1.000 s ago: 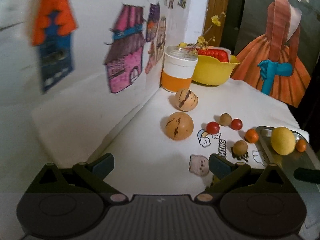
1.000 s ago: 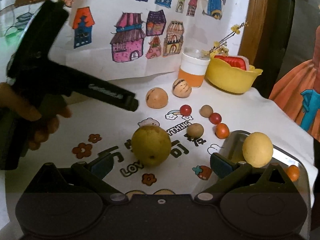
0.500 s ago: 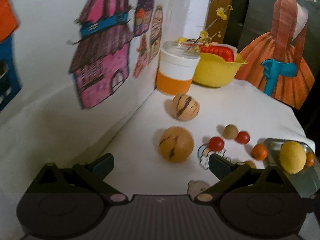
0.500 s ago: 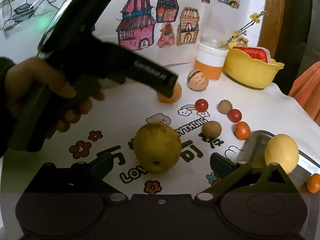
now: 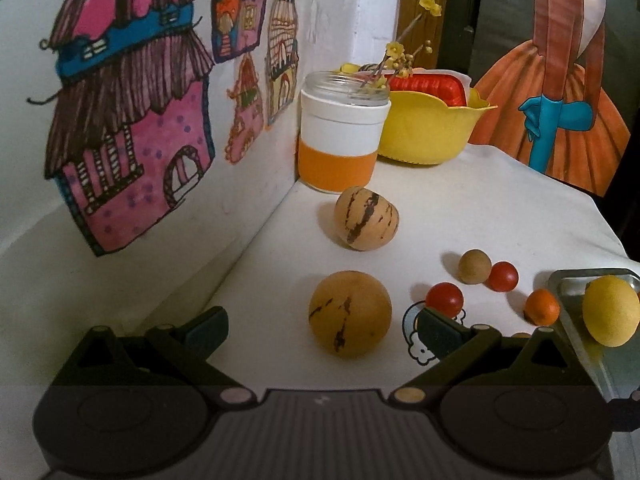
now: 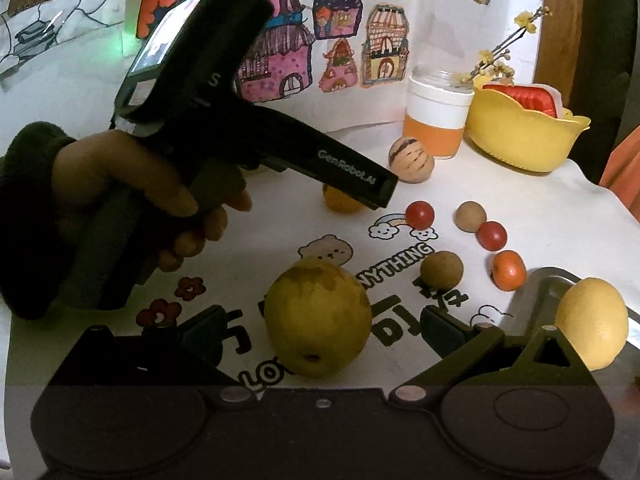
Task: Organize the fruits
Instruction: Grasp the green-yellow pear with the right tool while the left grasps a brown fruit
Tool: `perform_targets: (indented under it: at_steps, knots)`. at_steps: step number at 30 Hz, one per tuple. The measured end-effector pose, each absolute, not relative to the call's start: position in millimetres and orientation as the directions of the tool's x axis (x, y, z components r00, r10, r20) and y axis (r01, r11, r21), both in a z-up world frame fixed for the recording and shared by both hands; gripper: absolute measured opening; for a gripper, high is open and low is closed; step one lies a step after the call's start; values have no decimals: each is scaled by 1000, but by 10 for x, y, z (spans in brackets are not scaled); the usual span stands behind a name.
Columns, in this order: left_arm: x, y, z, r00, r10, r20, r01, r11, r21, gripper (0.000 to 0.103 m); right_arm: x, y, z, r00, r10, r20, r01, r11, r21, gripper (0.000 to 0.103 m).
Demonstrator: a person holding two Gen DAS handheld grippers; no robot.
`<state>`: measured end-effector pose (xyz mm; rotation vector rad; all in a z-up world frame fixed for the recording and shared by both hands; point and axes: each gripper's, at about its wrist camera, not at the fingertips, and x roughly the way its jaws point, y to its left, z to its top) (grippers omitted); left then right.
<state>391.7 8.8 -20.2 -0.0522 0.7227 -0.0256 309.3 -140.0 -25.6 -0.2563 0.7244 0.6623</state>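
My left gripper (image 5: 324,328) is open, and a round tan fruit with dark streaks (image 5: 350,314) lies in the gap between its fingertips, touching neither. A second striped fruit (image 5: 366,218) rests farther back. My right gripper (image 6: 324,322) is also open, with a yellow-green pear (image 6: 318,316) sitting on the cloth between its fingers. A lemon (image 6: 592,322) lies on the metal tray (image 6: 548,280) at the right. In the right wrist view the left tool, held by a hand (image 6: 160,188), hides most of the tan fruit (image 6: 340,202).
Several small red, brown and orange fruits (image 6: 493,235) are scattered left of the tray. An orange-and-white jar (image 5: 342,136) and a yellow bowl (image 5: 432,128) stand at the back by the wall with drawings. The table's edge runs along the right.
My left gripper has moved forward along the wall until the streaked tan fruit sits between its fingers. My right gripper has come slightly closer to the pear.
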Motion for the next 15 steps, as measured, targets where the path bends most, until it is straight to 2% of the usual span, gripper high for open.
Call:
perform_targets:
  at_steps: [9,15]
  knots:
    - [3968,68,-221,755,-62,-653,33,998,-56,102,3125,-1380,-287,537,475,-697,-646,763,21,102]
    - [3971,73,-230,757,-68,-650,38,997,-61,97,3128,-1365,-290,526,487,-697,-653,757,37,102]
